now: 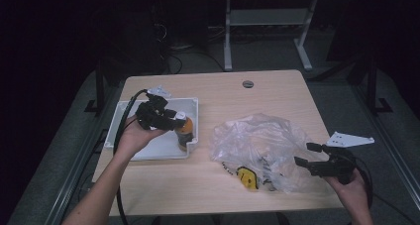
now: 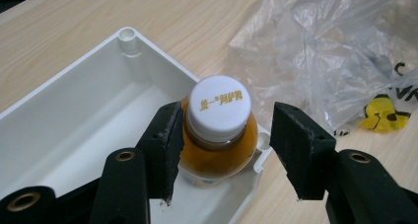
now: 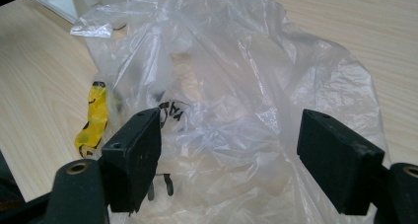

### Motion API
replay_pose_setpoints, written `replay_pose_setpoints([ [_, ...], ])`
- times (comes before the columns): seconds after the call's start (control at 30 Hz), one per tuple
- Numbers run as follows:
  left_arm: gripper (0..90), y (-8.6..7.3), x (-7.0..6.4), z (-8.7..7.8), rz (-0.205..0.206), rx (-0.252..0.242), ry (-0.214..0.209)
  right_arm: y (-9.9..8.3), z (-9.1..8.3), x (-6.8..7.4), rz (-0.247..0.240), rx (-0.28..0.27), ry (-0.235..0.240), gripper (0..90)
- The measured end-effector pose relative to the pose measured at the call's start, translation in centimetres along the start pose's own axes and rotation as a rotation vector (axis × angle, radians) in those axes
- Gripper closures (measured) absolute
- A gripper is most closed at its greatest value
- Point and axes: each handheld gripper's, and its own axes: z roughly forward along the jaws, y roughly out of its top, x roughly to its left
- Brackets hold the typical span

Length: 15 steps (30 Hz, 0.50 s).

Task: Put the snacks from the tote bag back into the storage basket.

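Upright in the near corner of the white tray (image 2: pixel 74 115), the bottle (image 2: pixel 217 135) stood between the parted left tongs (image 2: pixel 226 145), one jaw touching its neck, while the right tongs (image 1: pixel 309 160), also apart, faced the plastic bag (image 1: pixel 257 140) well away.

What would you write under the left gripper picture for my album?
Open left gripper straddling a white-capped bottle of amber drink in the corner of a white tray.

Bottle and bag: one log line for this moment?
left gripper open around bottle, one pad touching | bottle upright in white tray corner | right gripper open at clear plastic bag | bag on table
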Motion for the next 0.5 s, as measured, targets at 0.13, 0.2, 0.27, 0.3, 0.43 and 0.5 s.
replay_pose_setpoints([
  [0.13, 44.9, -0.4, 0.1, -0.3, 0.002, -0.013, 0.001, 0.0, 0.0, 0.0, 0.004, 0.001, -0.001, 24.4],
  [0.2, 44.2, -0.6, 0.1, -0.5, 0.001, -0.021, 0.000, 0.0, 0.0, 0.0, 0.004, 0.001, -0.001, 24.5],
  [0.27, 42.9, -0.8, 0.1, -0.6, -0.002, -0.026, -0.003, 0.0, 0.0, 0.0, 0.004, 0.002, -0.002, 24.4],
  [0.3, 42.9, -0.9, 0.1, -0.6, -0.002, -0.030, -0.002, 0.0, 0.0, 0.0, 0.005, 0.002, -0.002, 24.4],
  [0.43, 42.4, -1.4, 0.2, -0.8, -0.008, -0.036, 0.000, 0.0, 0.0, -0.1, 0.006, 0.003, -0.003, 24.4],
  [0.5, 42.2, -1.7, 0.3, -0.9, -0.010, -0.042, -0.001, 0.0, 0.0, -0.1, 0.006, 0.003, -0.003, 24.4],
])
